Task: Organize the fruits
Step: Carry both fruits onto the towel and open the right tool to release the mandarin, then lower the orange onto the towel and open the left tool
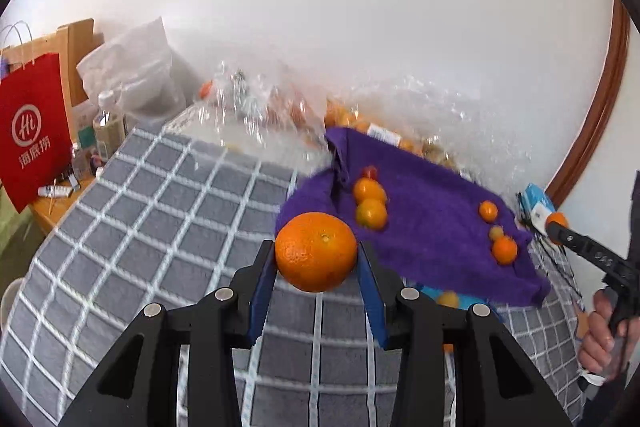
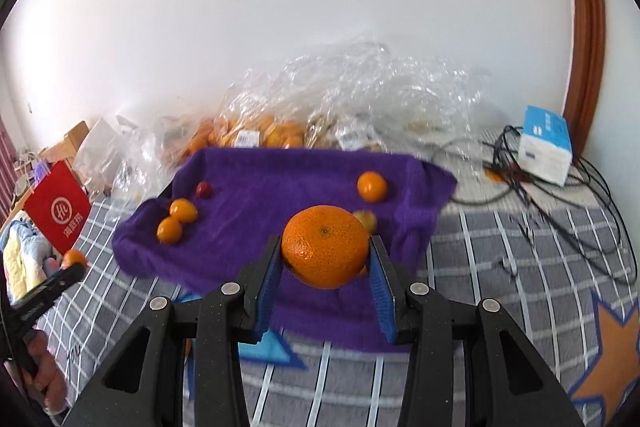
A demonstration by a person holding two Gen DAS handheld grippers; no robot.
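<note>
I have the left tool (image 1: pixel 316 259) and right tool (image 2: pixel 325 259) each clamped on an orange (image 1: pixel 316 251), mid-carry; next, I judge, placement beside like fruit on the towel (image 2: pixel 280 179).

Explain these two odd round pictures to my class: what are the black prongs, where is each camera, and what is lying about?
No robot here: a person holds a hand-worked gripper in each hand, and each carries a wide-angle camera looking along its jaws. One picture comes from the left gripper, the other from the right gripper. Each has its jaws closed on a large orange, lifted off the surface. Below lies a grey checked cover with a purple towel bearing smaller fruits. Behind are clear plastic bags of fruit and a red paper bag.
</note>
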